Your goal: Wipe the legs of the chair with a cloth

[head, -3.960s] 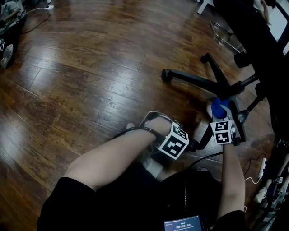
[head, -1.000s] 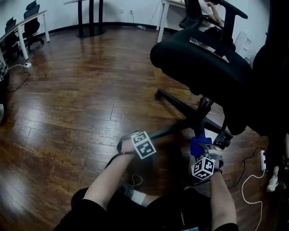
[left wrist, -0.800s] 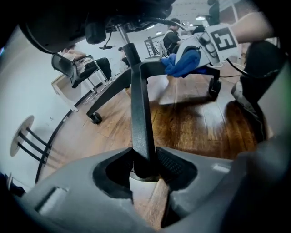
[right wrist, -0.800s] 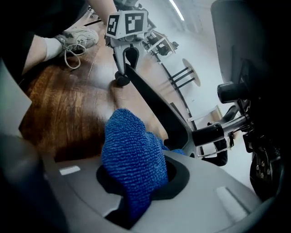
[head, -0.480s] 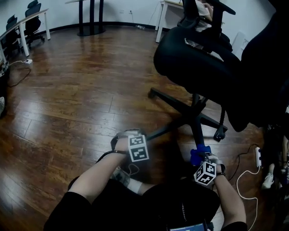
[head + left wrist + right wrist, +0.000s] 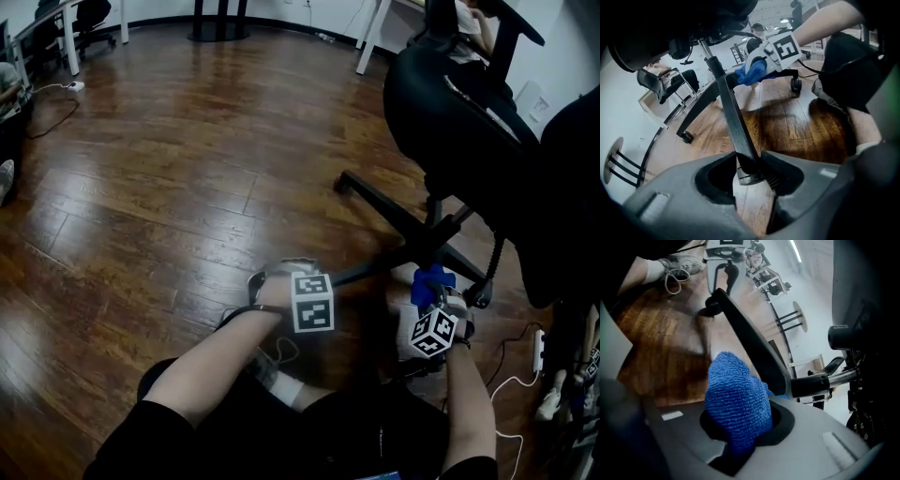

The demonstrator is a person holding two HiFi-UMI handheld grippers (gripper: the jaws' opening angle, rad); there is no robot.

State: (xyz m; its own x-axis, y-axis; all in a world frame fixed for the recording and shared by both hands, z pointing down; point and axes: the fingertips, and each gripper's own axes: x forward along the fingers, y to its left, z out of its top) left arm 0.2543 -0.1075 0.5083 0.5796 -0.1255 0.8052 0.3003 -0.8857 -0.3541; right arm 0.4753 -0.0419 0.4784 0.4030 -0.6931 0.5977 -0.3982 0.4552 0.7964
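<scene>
A black office chair point(image 6: 459, 122) stands at the right on a star base. My left gripper point(image 6: 277, 279) is at the tip of the near leg point(image 6: 361, 274). In the left gripper view the leg point(image 6: 729, 108) ends between the jaws of the left gripper point(image 6: 750, 180). They are opening, with floor showing beside the leg. My right gripper point(image 6: 431, 292) is shut on a blue cloth point(image 6: 431, 279) close to the base's hub. In the right gripper view the cloth point(image 6: 738, 404) bulges out of the gripper point(image 6: 740, 427) against a black leg point(image 6: 750, 348).
Wooden floor point(image 6: 159, 169) stretches to the left and back. A power strip with a white cable point(image 6: 538, 352) lies at the right edge. Desks and chairs point(image 6: 56, 28) stand at the far back. My shoe point(image 6: 272, 370) is under the left arm.
The right gripper with the cloth drew back toward me, then went forward toward the hub. The left gripper stayed at the near leg's tip.
</scene>
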